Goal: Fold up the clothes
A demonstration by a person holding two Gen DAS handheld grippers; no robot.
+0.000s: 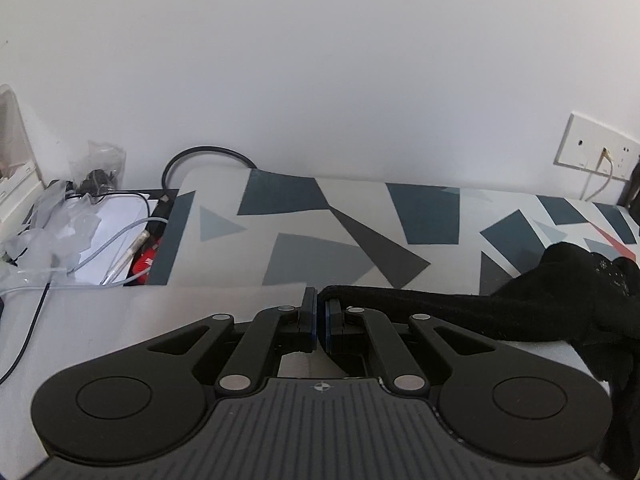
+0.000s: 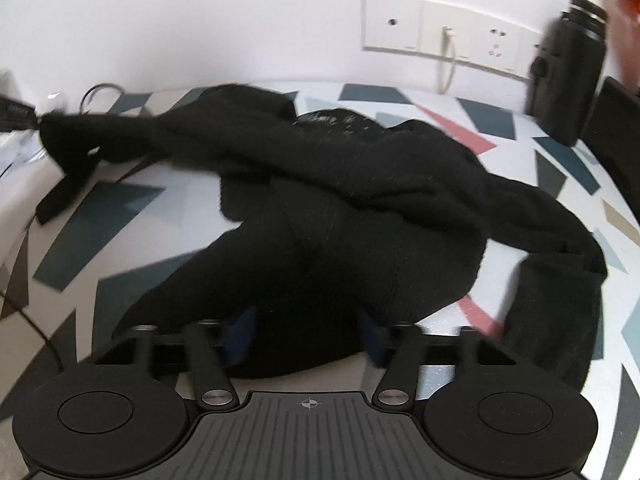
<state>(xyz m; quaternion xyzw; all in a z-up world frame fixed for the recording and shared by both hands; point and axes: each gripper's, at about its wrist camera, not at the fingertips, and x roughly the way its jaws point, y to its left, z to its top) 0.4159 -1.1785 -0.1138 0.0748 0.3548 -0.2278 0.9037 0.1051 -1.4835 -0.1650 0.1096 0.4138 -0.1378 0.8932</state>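
Observation:
A black knitted garment lies crumpled on the table's geometric-patterned cloth. One sleeve is stretched out to the left. My left gripper is shut on the end of that sleeve, which runs right to the bunched body. The same gripper shows at the far left edge of the right wrist view. My right gripper is open, its blue pads wide apart on either side of the garment's near bulge. A second sleeve trails at the right.
A wall socket plate with a white cable plugged in sits behind the table. A black bottle stands at the back right. Cables, plastic bags and paper clutter the left side beyond the cloth's edge, with a black cable loop.

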